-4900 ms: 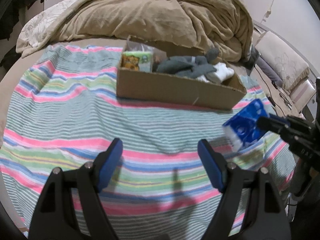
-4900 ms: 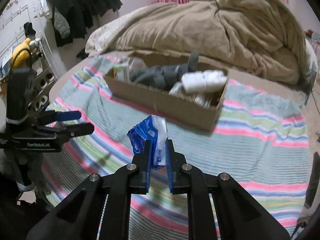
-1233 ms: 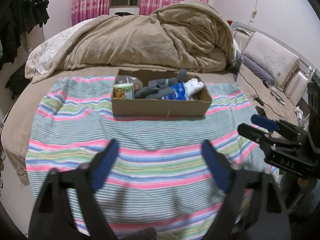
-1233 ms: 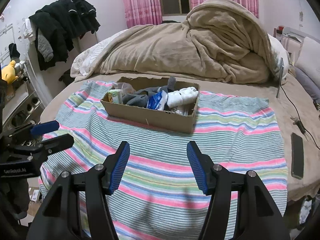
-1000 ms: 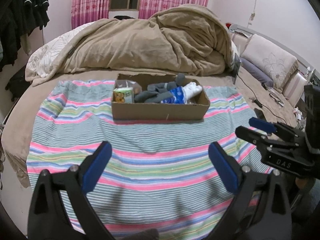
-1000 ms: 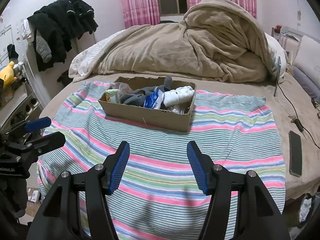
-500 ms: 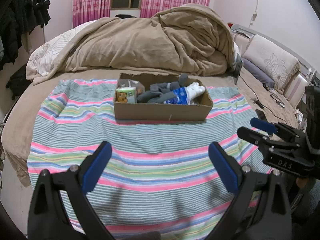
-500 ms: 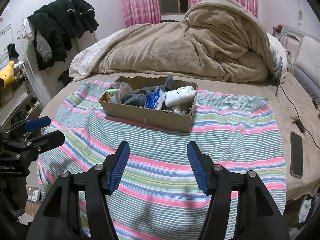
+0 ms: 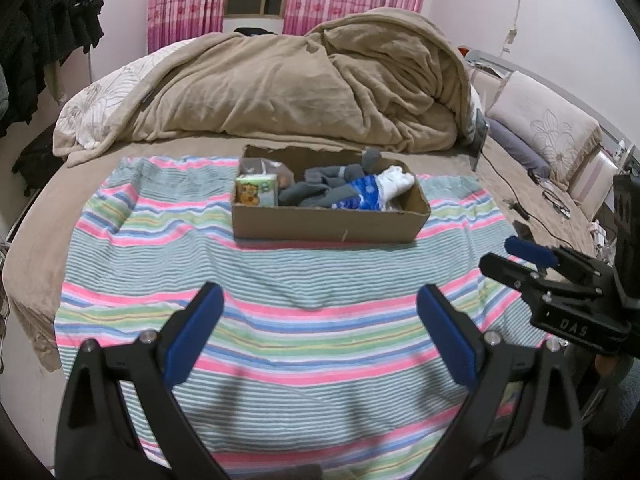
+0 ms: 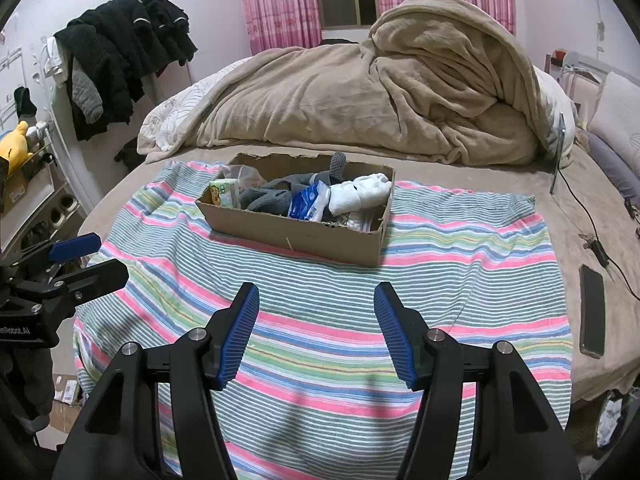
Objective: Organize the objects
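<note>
A cardboard box (image 9: 328,227) (image 10: 296,236) sits on a striped cloth (image 9: 168,264) (image 10: 460,248) on the bed. In it lie grey socks (image 9: 320,188), a blue and white packet (image 9: 362,196) (image 10: 308,202), white socks (image 10: 360,194) and a small green packet (image 9: 256,190). My left gripper (image 9: 318,328) is open and empty, held back from the box above the cloth's near part. My right gripper (image 10: 316,330) is open and empty too, also well short of the box. Each gripper shows at the side of the other's view.
A bunched tan blanket (image 9: 304,88) lies behind the box. A phone (image 10: 591,316) and cables (image 10: 596,240) lie on the bed at the right. Pillows (image 9: 540,128) are at the far right. Dark clothes (image 10: 120,52) hang on the left wall.
The blue packet that my right gripper held 4.9 s ago now lies in the box. Both grippers have drawn back from the box and are open; the last half second shows almost no motion.
</note>
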The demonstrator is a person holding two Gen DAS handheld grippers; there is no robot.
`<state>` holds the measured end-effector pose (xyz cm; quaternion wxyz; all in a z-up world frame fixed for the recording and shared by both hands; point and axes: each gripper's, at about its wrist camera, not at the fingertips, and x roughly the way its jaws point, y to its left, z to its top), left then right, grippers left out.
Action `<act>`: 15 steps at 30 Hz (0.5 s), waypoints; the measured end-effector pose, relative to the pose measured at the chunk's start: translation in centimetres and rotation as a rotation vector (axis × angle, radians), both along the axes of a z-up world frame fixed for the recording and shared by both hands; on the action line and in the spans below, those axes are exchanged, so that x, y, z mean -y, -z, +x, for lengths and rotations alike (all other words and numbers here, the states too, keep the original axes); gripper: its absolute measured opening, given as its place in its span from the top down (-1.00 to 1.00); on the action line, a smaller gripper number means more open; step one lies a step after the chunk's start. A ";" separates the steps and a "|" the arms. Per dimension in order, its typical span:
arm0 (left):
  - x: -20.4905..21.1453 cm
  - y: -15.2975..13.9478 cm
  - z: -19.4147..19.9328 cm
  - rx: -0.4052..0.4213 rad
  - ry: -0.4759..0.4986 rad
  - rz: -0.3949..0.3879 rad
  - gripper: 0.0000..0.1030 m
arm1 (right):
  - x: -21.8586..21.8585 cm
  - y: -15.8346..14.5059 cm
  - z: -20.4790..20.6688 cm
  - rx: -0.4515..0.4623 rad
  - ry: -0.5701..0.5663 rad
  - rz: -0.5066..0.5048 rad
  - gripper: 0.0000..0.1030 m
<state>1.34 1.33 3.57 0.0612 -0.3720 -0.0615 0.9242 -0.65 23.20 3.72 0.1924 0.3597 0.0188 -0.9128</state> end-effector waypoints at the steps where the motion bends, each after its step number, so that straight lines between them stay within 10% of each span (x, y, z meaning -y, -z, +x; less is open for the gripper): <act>1: 0.0 0.0 0.0 0.000 -0.001 0.001 -0.91 | 0.0 0.0 0.0 -0.001 -0.001 0.000 -0.22; 15: 0.4 0.6 -0.6 0.019 -0.009 0.006 -0.91 | 0.2 0.0 -0.7 0.013 -0.003 0.003 -0.22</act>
